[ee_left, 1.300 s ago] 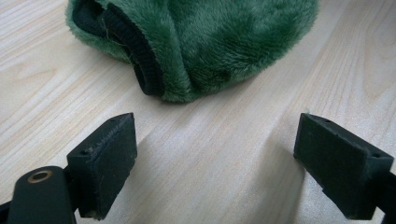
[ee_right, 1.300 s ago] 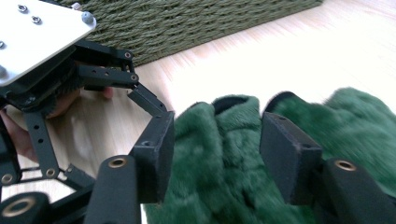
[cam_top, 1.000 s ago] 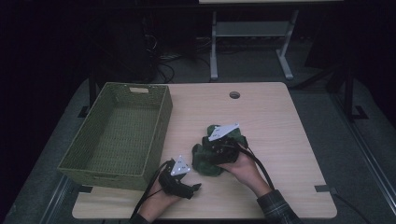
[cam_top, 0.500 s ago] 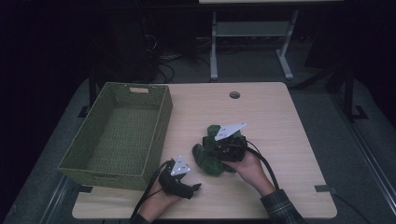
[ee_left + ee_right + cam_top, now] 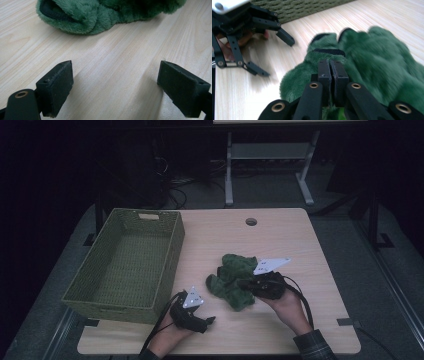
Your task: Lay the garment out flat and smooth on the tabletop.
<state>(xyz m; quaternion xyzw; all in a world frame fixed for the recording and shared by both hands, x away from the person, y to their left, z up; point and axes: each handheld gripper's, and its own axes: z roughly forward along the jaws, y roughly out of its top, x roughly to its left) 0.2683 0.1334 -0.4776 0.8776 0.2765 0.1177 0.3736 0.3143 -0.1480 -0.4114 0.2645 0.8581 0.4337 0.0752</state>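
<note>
Right gripper (image 5: 333, 75) jaws had just closed, pinching green plush cloth (image 5: 232, 280) between them. Left gripper (image 5: 120, 86) stood wide open, empty, cloth beyond its fingertips. Cloth appeared secured for lifting toward the basket (image 5: 167, 247).

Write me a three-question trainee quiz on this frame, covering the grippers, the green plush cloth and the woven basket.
1. True or false: the right gripper has its jaws closed on the fuzzy green plush cloth.
2. Multiple choice: where does the olive-green woven basket stand on the light wooden table in the high view? A) left side B) right side C) on top of the cloth
3. Short answer: how do the jaws of the left gripper stand, and what is between them?

Key
1. True; they pinch a fold of the plush.
2. A.
3. Wide open, with bare tabletop between them; the cloth lies ahead, untouched.
</note>
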